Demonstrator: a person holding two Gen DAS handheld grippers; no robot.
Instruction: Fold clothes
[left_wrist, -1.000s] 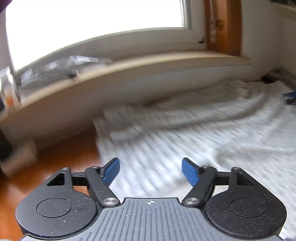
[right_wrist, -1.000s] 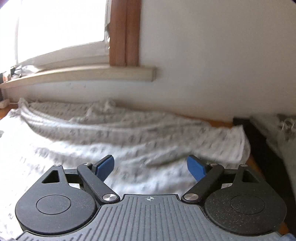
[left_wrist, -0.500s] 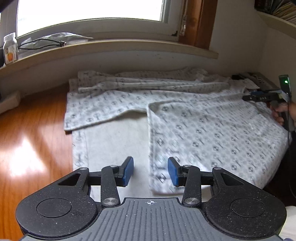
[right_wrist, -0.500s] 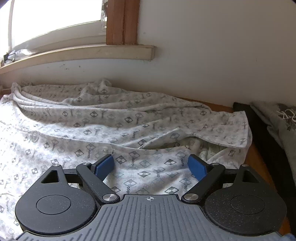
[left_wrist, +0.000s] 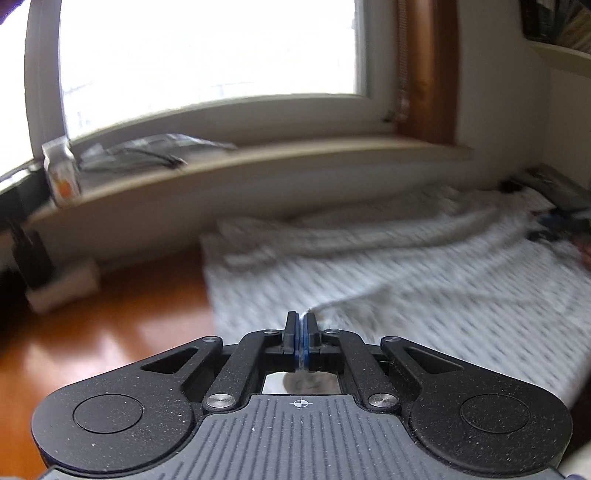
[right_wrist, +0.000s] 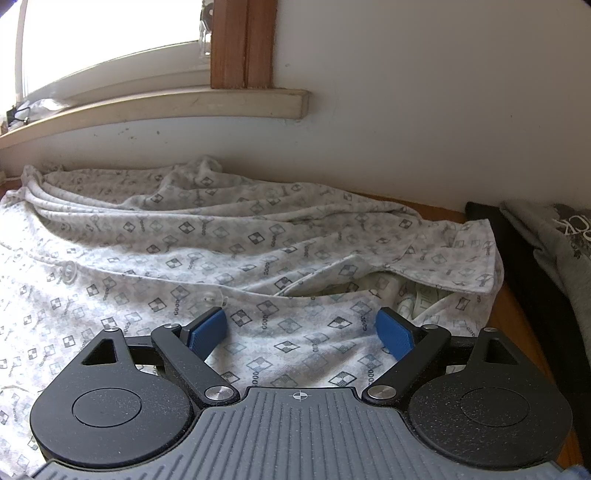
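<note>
One grey garment (right_wrist: 554, 251) beside patterned shirt (right_wrist: 258, 240), windowsill (right_wrist: 184, 107) behind

shirt (right_wrist: 258, 236) | white w/ grey check print, buttoned | spread flat, rumpled by wall | on wood floor

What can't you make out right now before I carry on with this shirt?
- Left wrist view: motion blur smears the patterned shirt; whether the shut left tool pinches fabric is unclear.
- Left wrist view: label on the small bottle on the windowsill is blurred.
- Right wrist view: the open right tool and its housing hide the shirt's near edge.
- Right wrist view: grey garment is cut off by the frame edge.
</note>
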